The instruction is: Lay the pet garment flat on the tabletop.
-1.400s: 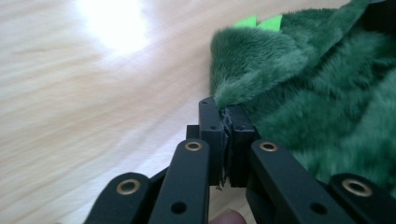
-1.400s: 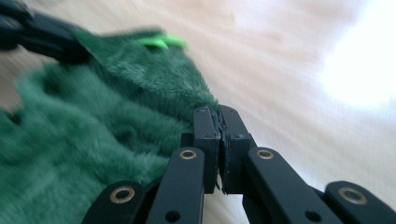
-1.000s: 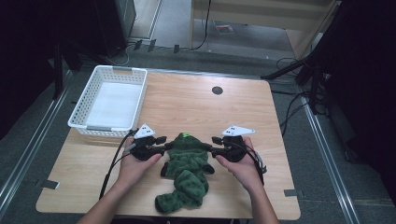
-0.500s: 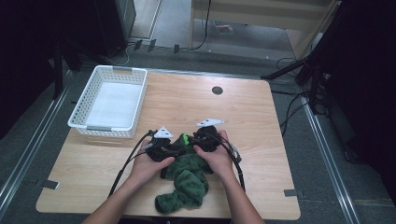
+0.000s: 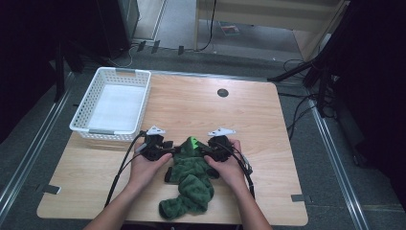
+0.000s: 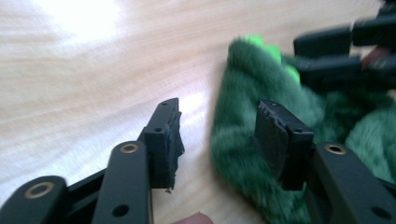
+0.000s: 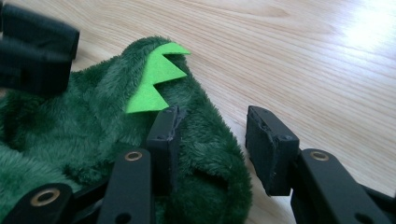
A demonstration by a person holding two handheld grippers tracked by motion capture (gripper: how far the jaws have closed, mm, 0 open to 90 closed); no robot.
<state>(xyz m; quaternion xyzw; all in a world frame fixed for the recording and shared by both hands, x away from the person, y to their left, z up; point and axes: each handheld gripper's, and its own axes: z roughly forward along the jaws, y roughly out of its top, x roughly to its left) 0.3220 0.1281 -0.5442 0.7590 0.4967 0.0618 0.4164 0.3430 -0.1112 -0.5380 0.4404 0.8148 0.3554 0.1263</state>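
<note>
A dark green plush garment (image 5: 189, 179) with light green felt spikes (image 5: 192, 142) lies crumpled near the table's front edge. My left gripper (image 5: 174, 149) sits at its upper left and my right gripper (image 5: 203, 149) at its upper right, tips facing each other. In the left gripper view the left gripper (image 6: 217, 135) is open, its jaws just having widened, with the plush (image 6: 238, 93) edge loose between them. The right gripper (image 7: 212, 140) is open too, also just widened. One jaw rests on the plush (image 7: 93, 121) below the spikes (image 7: 156, 81), the other over bare wood.
A white plastic basket (image 5: 143, 103) with a white sheet inside stands at the table's back left. The wooden table (image 5: 215, 115) has a round cable hole (image 5: 222, 92) near its far edge. Black cables trail from both grippers toward the front.
Both hands have closed in from the plush's sides toward its spiked top, the right one farther. Since half a second ago they have eased slightly apart.
</note>
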